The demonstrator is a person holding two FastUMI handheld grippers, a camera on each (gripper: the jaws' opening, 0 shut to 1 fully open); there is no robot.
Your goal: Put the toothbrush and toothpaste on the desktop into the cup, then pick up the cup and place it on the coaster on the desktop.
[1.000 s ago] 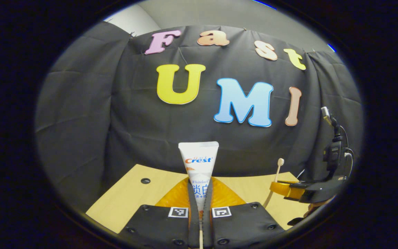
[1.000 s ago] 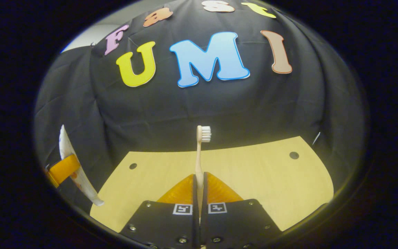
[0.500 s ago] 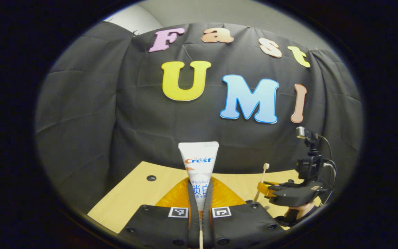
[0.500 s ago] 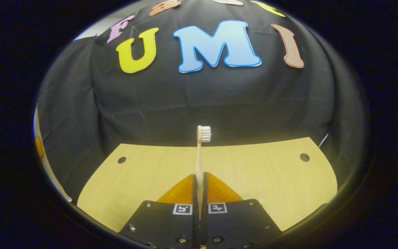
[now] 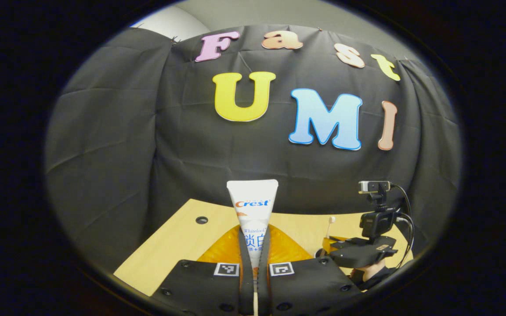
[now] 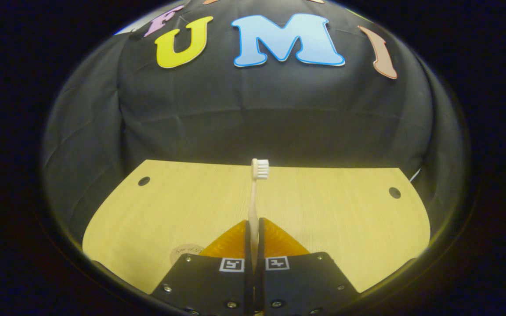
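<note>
A pale wooden desktop (image 6: 332,210) runs back to the black cloth wall (image 6: 253,127). The left gripper (image 5: 253,239) is clamped on the toothpaste (image 5: 253,206), which stands upright with its lower end hidden between the fingers. The right gripper (image 6: 253,228) pinches the toothbrush (image 6: 255,188) by its handle, bristles up. A pale round coaster (image 6: 186,251) peeks out beside the right gripper, mostly covered.

Matt pale wood-grain desktop (image 6: 332,210)
</note>
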